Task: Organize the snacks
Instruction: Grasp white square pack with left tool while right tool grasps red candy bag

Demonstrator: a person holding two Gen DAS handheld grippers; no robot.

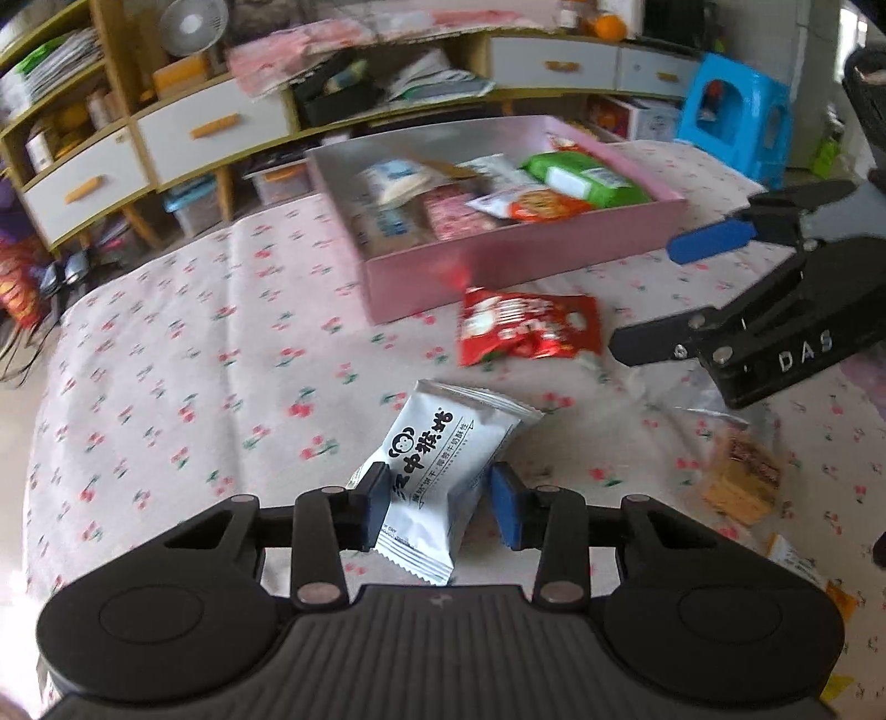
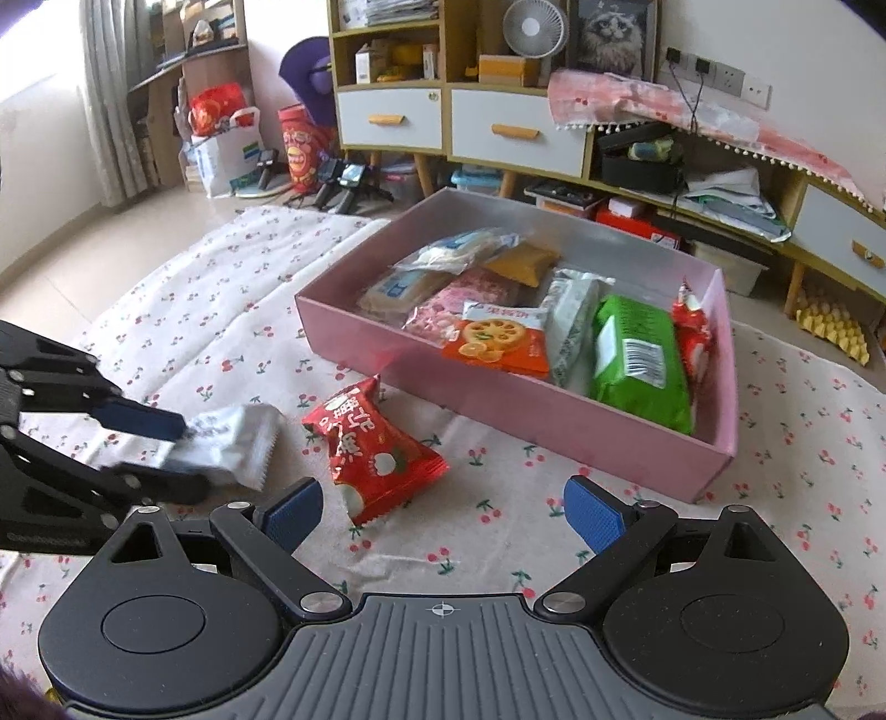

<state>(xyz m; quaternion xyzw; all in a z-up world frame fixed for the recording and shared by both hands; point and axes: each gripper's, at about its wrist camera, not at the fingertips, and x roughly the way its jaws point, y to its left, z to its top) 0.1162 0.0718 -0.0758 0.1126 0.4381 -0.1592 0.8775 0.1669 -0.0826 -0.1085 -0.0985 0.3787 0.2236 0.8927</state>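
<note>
A lived-in home, most likely a living room or bedroom. Shown by a long wood-framed cabinet with white drawers and orange handles (image 2: 501,135), cluttered with papers and boxes; a small white desk fan (image 2: 534,25); a framed cat picture (image 2: 612,33); grey curtains (image 2: 108,94); a blue plastic stool (image 1: 733,119); a white cherry-print cloth (image 2: 266,288) over a low surface.

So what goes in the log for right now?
left gripper: shut on white snack packet | right gripper: open, near red snack packet | pink box: partly filled
</note>
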